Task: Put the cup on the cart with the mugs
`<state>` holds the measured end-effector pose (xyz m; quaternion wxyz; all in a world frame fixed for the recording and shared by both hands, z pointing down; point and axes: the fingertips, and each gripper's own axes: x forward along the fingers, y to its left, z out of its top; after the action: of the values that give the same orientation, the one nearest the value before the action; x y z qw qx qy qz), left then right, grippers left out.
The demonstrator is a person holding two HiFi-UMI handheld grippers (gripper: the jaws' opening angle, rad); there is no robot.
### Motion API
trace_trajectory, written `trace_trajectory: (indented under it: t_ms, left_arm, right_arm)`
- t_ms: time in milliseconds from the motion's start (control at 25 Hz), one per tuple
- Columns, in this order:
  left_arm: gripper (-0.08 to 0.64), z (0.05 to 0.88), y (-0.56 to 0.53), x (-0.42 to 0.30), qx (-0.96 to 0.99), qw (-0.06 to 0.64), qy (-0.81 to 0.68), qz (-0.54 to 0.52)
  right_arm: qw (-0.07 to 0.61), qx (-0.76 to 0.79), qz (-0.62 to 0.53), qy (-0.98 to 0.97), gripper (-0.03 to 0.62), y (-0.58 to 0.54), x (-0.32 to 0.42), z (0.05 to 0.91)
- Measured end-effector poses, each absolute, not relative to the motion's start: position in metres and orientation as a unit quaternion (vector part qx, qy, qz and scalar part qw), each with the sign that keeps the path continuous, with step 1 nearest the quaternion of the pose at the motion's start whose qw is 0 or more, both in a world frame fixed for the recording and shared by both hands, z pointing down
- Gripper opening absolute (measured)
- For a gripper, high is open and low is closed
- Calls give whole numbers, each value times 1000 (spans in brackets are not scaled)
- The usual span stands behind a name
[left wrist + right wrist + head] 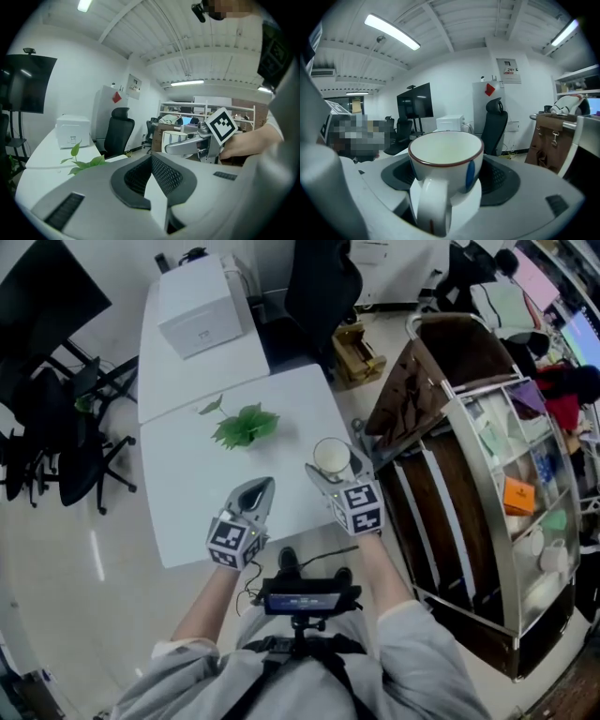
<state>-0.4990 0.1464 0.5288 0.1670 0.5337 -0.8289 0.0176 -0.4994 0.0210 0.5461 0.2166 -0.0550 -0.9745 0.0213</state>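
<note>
Table edge (281, 521), upright cup (445, 157) in right tool (335, 466), handle (433, 206) rearward, seemingly lifted

**Grey sleeves, grey shells, chequered cubes**

The person wears a light grey sweatshirt. Its left sleeve (183, 660) and right sleeve (417, 629) end short of the wrists. Black straps (281, 673) cross the chest and carry a black device (305, 599) with a small lit screen. A thin dark cable (251, 587) loops at the device's left side.

The left gripper (262, 488) and right gripper (330, 465) have smooth, pale grey, rounded shells. Each bears a white cube printed with black square markers: the left cube (232, 542) and the right cube (361, 505). The jaws are lined with dark perforated pads (161, 174). A dark slotted vent (65, 211) is set into the shell.
</note>
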Motion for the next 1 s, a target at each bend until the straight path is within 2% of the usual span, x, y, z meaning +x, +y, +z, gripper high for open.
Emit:
trace_trajectory:
  t_ms: [480,760,1000]
  left_arm:
    - [-3,494,101,-460,638,142,-756,34]
    - [-3,478,31,-386,735,125,-666,38]
    - [-3,465,-18,-300,791,120,-598,38]
  right_arm:
    - [180,46,40,-982,402,-14,-416,493]
    - [159,153,58,-974,403,-62,-323,474]
    - [154,244,75,-954,402,-97,-211,461]
